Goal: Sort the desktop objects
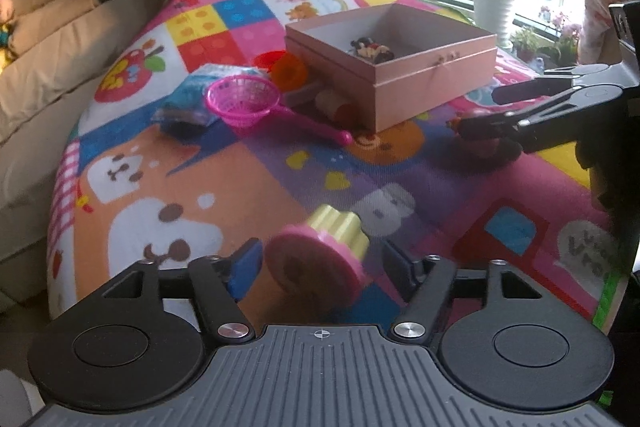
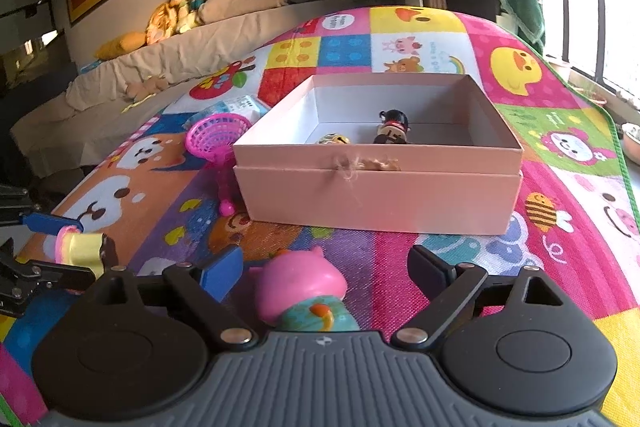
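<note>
Here the toy cupcake [image 1: 320, 259] sits between the left gripper's [image 1: 320, 263] spread fingers, unpinched; light, hard plastic, so grip its ribbed base; right gripper [image 2: 326, 267] wide open round a pink pig toy [image 2: 302, 291]

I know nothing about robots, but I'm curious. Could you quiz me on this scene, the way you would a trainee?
1. True or false: the pink box is empty.
2. What sits between the open fingers of the right claw?
A. a pink pig-like toy
B. a spoon
C. a ball
3. Fill in: in the right wrist view, the pink toy strainer lies to the ____ of the box.

Key:
1. False. Small figures lie inside.
2. A. The fingers do not touch it.
3. Left.
</note>
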The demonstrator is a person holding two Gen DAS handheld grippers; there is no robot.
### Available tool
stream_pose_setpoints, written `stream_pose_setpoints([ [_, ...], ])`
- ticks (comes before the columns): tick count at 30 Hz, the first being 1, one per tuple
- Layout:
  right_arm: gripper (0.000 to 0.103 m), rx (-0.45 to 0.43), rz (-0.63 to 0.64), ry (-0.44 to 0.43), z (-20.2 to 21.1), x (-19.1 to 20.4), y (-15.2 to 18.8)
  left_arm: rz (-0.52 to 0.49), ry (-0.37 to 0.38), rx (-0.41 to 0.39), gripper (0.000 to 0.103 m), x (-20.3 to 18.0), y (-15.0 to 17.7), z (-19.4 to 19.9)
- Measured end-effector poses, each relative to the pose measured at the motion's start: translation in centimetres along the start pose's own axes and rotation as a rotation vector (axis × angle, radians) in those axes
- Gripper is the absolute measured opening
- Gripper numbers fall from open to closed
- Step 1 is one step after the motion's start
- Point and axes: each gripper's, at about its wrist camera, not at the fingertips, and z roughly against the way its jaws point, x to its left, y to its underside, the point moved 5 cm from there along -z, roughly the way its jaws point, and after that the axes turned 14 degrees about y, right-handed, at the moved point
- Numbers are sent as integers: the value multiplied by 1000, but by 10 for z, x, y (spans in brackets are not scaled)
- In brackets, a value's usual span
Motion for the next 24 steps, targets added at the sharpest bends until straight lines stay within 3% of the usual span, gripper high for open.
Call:
stream_pose_setpoints([
  [4,89,41,128,-24,-3,16,3,41,4,8,73,2,9,-11],
  [5,83,48,157,-13,-3,19,5,50,2,-1,73,2,10,-14],
  [6,64,58,186,-11,-3,22,7,61,1,-13,72,4,9,-14],
  [7,54,78,211,-15,-3,25,9,71,-2,-22,72,5,8,-15],
  [8,49,99,223,-18,-1,27,11,76,-8,-26,71,5,7,-16],
  [12,48,121,257,-60,20,28,11,37,-23,-26,60,-2,4,-14],
  [14,48,117,281,-82,37,27,10,25,-11,-50,60,-9,-2,-3],
  [17,48,11,321,-55,71,14,-13,-18,7,-151,60,-19,-39,25],
  [20,48,-144,231,5,106,-17,-74,-152,-4,-315,60,-36,-98,50],
  [22,48,-234,176,30,118,-32,-111,-216,-28,-377,60,-45,-131,43],
  [24,48,-294,166,85,116,-41,-134,-208,-2,-379,60,-49,-153,20],
])
